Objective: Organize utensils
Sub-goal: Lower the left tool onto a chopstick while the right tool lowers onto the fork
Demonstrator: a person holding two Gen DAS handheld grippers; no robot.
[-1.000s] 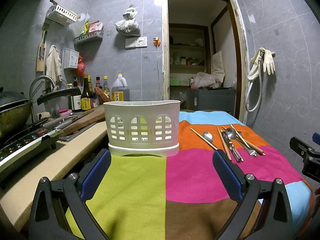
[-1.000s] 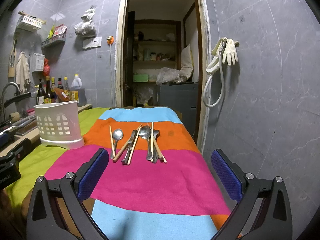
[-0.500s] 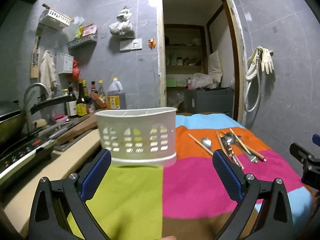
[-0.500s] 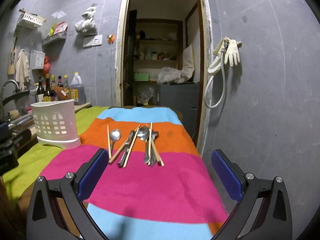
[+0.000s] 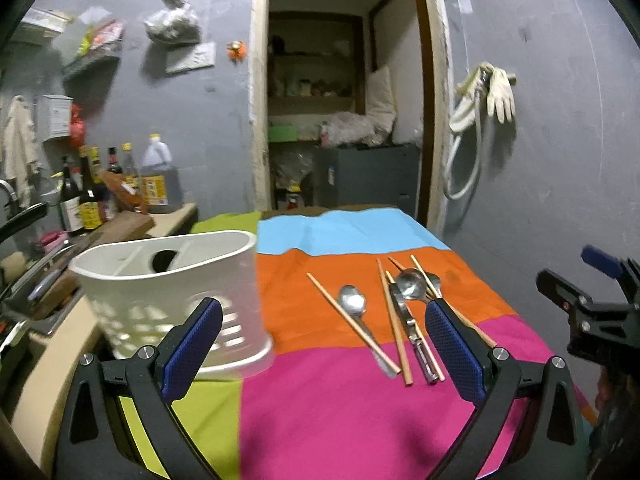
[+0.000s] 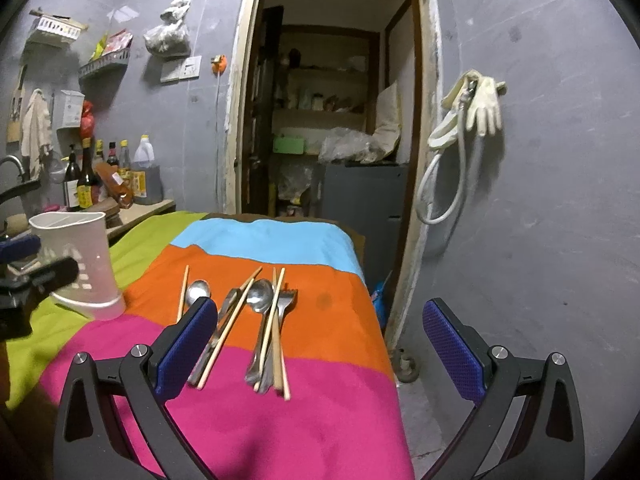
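A white slotted utensil holder (image 5: 176,296) stands on the striped cloth at the left; it also shows in the right wrist view (image 6: 86,268). Several chopsticks, spoons (image 5: 353,305), a fork and a peeler lie loose on the orange and pink stripes (image 6: 256,320). My left gripper (image 5: 320,340) is open and empty, raised above the cloth between the holder and the utensils. My right gripper (image 6: 316,344) is open and empty, raised above the near ends of the utensils.
A counter (image 5: 36,364) with bottles (image 5: 80,196), a cutting board and a stove runs along the left. The table's right edge (image 6: 384,320) drops off beside a grey wall with a hose and glove. An open doorway is behind.
Both grippers have risen and moved forward. The left view has swung right, from facing the holder toward the utensils. Both stay open.
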